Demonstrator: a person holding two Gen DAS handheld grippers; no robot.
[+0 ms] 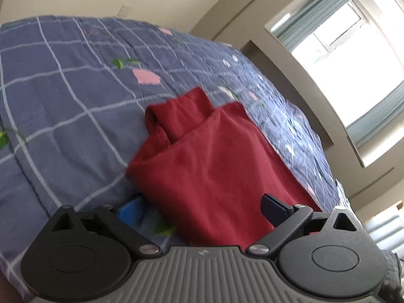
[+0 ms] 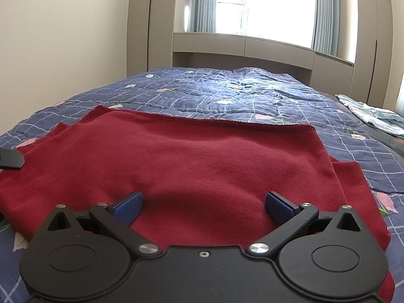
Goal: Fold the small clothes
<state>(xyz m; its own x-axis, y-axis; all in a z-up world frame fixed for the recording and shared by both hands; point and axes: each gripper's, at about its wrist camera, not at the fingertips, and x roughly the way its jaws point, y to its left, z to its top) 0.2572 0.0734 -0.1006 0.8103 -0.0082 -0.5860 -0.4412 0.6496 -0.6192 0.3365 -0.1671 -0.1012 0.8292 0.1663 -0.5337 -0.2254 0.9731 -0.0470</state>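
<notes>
**Red garment flat on the quilt, both grippers wide above it**

While the dark red knit garment (image 2: 192, 156) lies spread on the blue checked quilt with pink flowers (image 2: 252, 93), we hold both tools low over its near side. Our right gripper (image 2: 203, 205) has its blue-padded jaws spread wide with nothing between them; only flat red cloth shows in the gap below. The garment's far hem runs as a straight stitched edge across the right wrist view, and its right side ends in a folded step with a lower layer showing past it.

Our left gripper (image 1: 199, 208) is also spread wide and grips nothing (its view is tilted and somewhat blurred). One blue pad sits just off the garment's left edge over the quilt, the other over the red cloth. Ahead of it, a rolled, sleeve-like part sticks out from the garment's far end.

Beyond the hem we have a long stretch of bare quilt reaching to the beige cabinets (image 2: 277, 50) under the bright window (image 2: 272, 5). A pale patterned cloth (image 2: 373, 117) lies at the bed's right edge, well apart from the garment.
</notes>
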